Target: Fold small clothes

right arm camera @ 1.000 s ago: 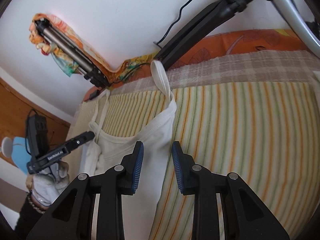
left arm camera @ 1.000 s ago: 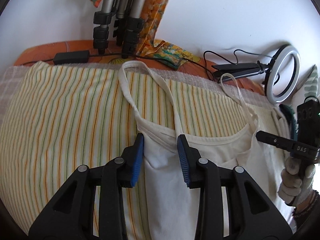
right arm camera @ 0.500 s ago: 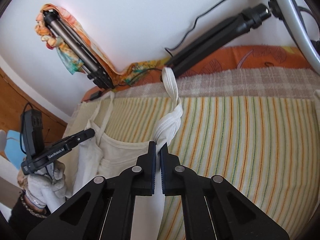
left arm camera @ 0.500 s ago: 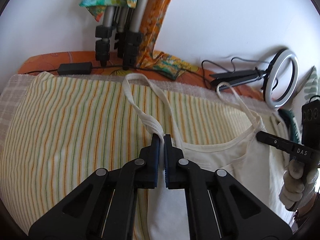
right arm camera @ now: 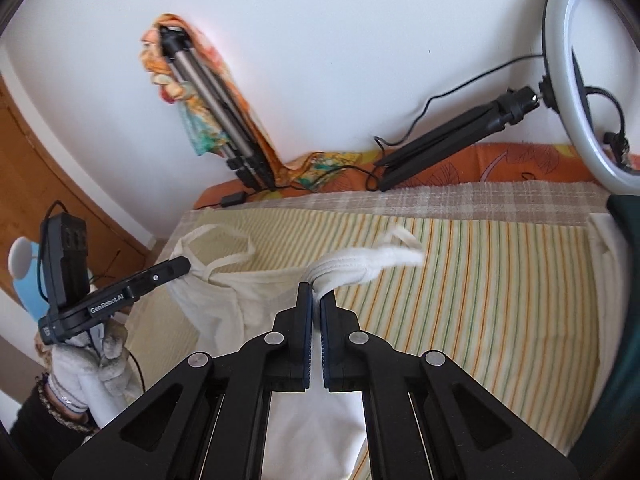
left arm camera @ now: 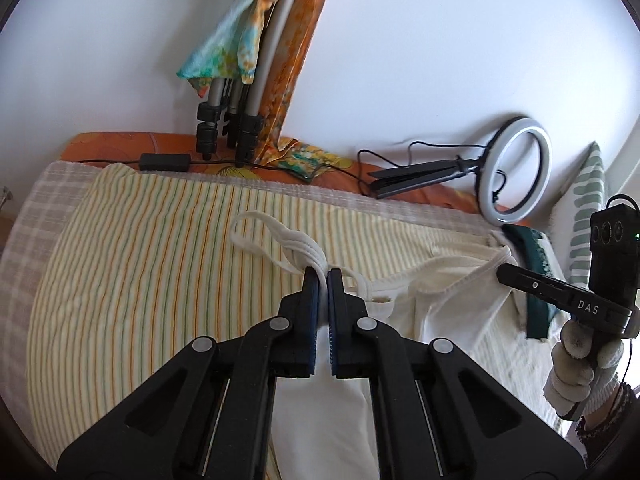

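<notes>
A cream strappy top (left arm camera: 444, 304) lies on the striped bedsheet (left arm camera: 140, 280). My left gripper (left arm camera: 323, 274) is shut on the top's left shoulder, and the strap (left arm camera: 276, 236) bunches and loops beyond the tips. My right gripper (right arm camera: 316, 292) is shut on the right shoulder, with its strap (right arm camera: 372, 260) bunched and blurred ahead. The top (right arm camera: 236, 300) hangs lifted between both grippers. The right gripper also shows in the left wrist view (left arm camera: 504, 272), and the left gripper in the right wrist view (right arm camera: 186, 266).
A ring light (left arm camera: 516, 168) on a folded black tripod (left arm camera: 416, 178) lies at the bed's far edge by the wall. A silver tripod (left arm camera: 228, 120) draped with colourful cloth leans on the wall. A dark green item (left arm camera: 536, 280) lies at the right.
Both grippers closed on the top's shoulders, then lifted and drew them toward me. The straps slid off the bed's far edge and bunched at the tips.
</notes>
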Demonstrator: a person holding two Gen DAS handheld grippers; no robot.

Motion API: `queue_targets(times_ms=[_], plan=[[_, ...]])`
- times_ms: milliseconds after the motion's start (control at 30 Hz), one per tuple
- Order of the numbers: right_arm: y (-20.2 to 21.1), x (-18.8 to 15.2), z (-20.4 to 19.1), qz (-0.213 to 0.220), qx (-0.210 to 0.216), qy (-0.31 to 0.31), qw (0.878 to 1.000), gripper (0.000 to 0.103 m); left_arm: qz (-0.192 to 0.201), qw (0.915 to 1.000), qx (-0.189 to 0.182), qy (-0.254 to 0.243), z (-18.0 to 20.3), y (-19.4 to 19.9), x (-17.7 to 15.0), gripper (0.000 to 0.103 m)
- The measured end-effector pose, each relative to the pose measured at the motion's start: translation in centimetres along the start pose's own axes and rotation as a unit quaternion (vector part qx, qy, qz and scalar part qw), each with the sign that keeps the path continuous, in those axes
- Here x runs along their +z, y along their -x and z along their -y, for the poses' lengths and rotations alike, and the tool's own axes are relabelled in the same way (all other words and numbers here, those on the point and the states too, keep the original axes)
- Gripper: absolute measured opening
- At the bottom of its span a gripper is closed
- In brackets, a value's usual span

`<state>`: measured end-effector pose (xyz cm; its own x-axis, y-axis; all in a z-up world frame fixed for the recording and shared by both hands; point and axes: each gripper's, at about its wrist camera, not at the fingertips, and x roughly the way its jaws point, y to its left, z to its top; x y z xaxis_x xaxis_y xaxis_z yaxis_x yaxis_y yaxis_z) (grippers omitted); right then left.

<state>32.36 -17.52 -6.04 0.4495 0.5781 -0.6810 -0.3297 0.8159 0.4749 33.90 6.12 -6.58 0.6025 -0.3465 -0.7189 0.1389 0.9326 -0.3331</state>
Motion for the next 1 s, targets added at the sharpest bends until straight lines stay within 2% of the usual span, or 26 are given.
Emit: queue_targets(times_ms=[267,567,733,1000], plan=[[4.8,-4.3,-1.9,0.003,-0.005,0.027,1.0,0.002,0.0,1.0,-0.003,-0.002,1.1,4.8,-3.6,0.002],[9.1,-10.2,-5.4,-0.005,-0.022,0.068,0.997,0.002,-0.011,0.9999,0.003,-0.011,2.1,8.7,-10.2,0.002],[10.0,-13.8,-6.2,-0.017,-0.032,0.077,0.996,0.002,-0.019,0.9997,0.01,-0.01,1.8,9.7,-13.6,0.002],[9.2,-18.6,-7.8,-0.044,-0.07,0.135,0.987,0.002,-0.042,0.9985,0.031,-0.017,1.4,9.6,-18.0,0.002]])
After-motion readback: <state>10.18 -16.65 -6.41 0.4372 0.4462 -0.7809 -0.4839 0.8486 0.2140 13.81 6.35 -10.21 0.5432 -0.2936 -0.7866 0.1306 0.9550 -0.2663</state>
